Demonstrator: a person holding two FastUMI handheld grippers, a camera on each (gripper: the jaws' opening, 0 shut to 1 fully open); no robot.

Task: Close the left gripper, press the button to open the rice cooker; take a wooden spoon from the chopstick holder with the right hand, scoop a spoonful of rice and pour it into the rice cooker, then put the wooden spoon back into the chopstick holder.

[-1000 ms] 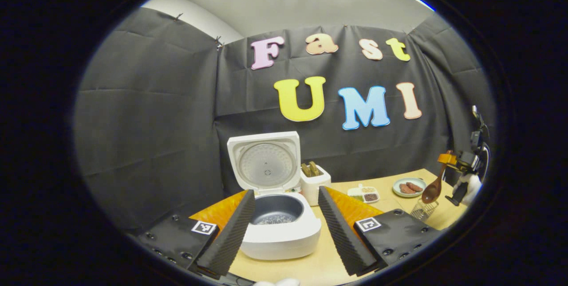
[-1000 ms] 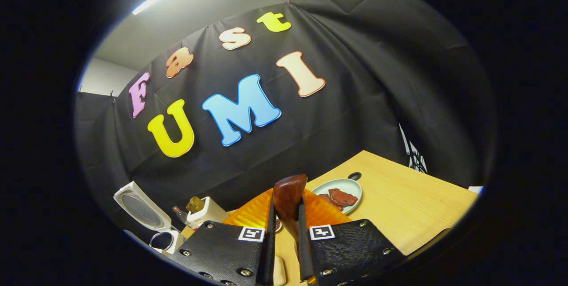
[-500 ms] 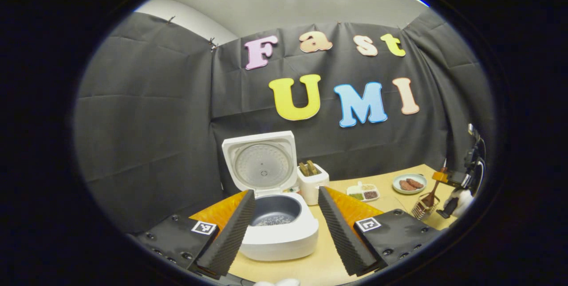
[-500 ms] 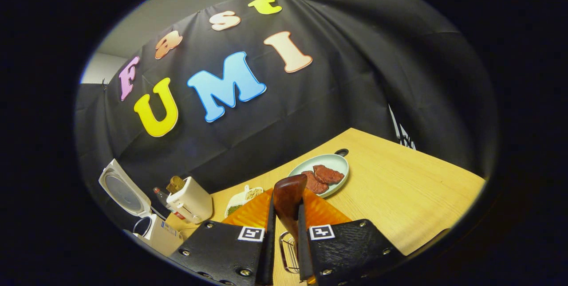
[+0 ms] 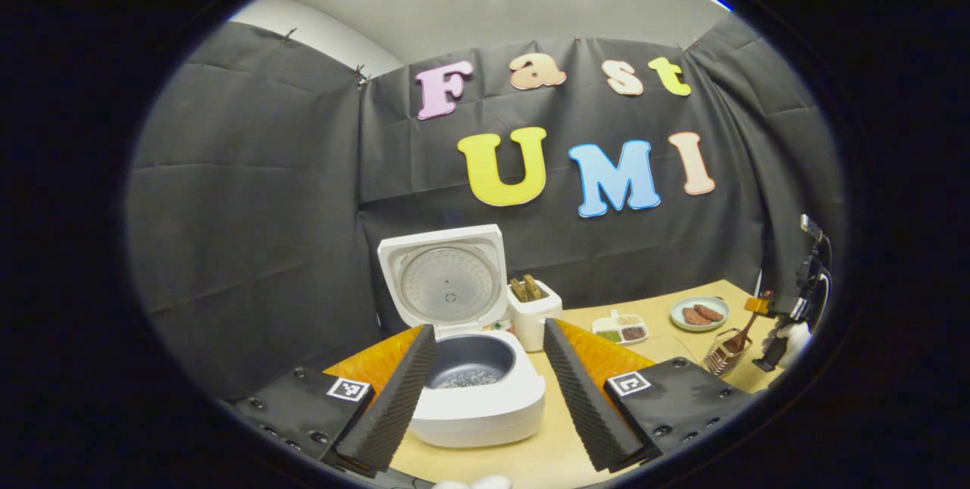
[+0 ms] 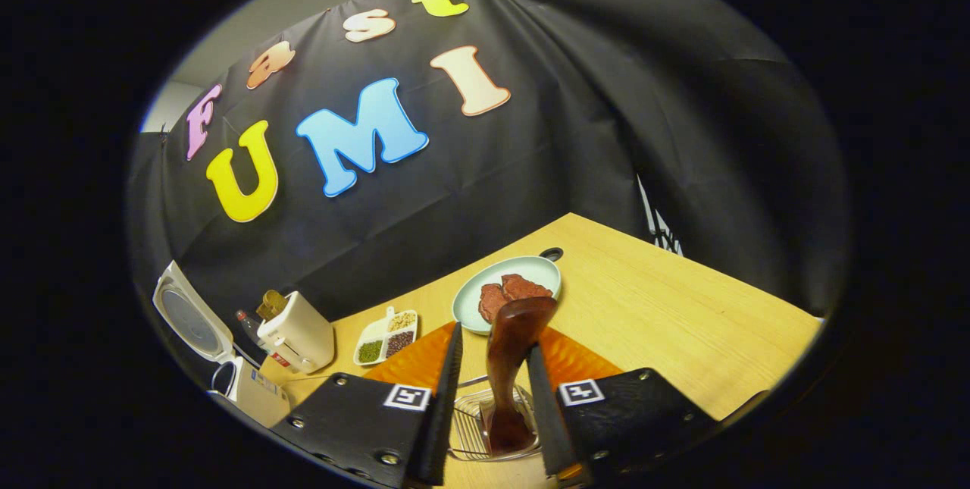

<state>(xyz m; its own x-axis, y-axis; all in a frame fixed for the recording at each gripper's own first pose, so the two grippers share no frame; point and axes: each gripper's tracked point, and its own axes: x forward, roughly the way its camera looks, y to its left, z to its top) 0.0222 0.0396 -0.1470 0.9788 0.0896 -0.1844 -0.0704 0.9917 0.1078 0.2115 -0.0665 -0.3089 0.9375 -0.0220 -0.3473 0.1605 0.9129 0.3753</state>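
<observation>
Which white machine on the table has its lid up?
The rice cooker: its lid stands raised, showing the pot with some rice. The smaller toaster beside it has none.

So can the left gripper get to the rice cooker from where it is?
Probably yes. The left gripper is open and the rice cooker sits right ahead between its fingers, lid up, with nothing in between.

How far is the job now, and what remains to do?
Nearly finished. The rice cooker stands open with rice in its pot. The wooden spoon stands bowl-down in the wire holder, between the fingers of the right gripper, which look parted from the handle. What remains: draw that gripper away. The left gripper hangs open before the cooker.
</observation>
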